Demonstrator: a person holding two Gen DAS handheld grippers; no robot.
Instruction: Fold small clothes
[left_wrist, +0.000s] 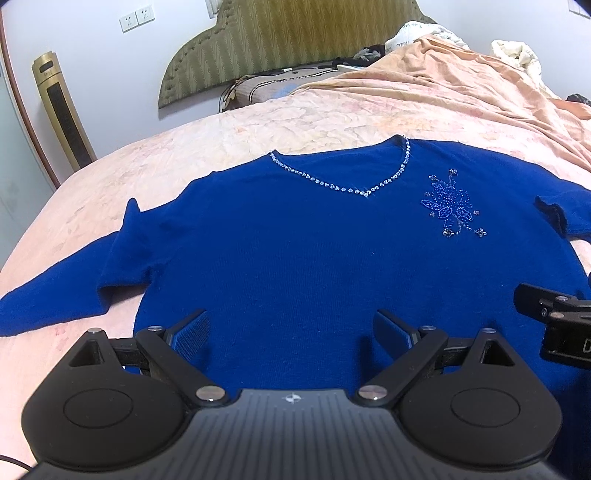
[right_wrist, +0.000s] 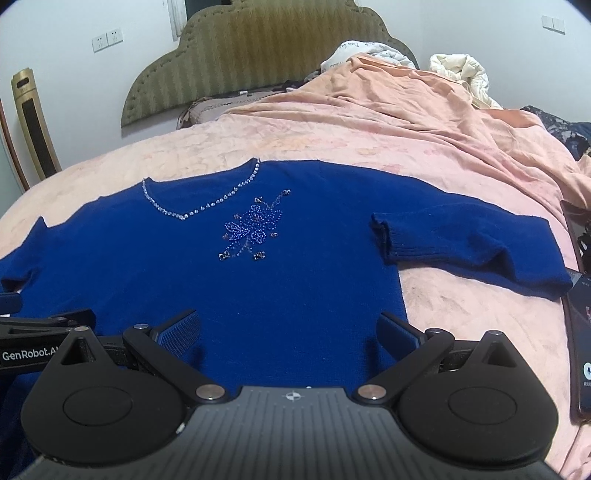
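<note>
While both tongs gape, one blue sweater lies flat.

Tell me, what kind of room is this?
Most likely a bedroom. A blue sweater lies spread on a bed with a pink cover, a padded headboard stands against the wall, and rumpled bedding is piled at the far side.

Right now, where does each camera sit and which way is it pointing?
Left wrist: on the left tool, jaws open above the hem of the blue sweater, facing the headboard; the right tool shows at the right edge.
Right wrist: on the right tool, jaws open, same heading; the left tool shows at the left edge.
Shared: sweater, beaded flower, headboard.
</note>
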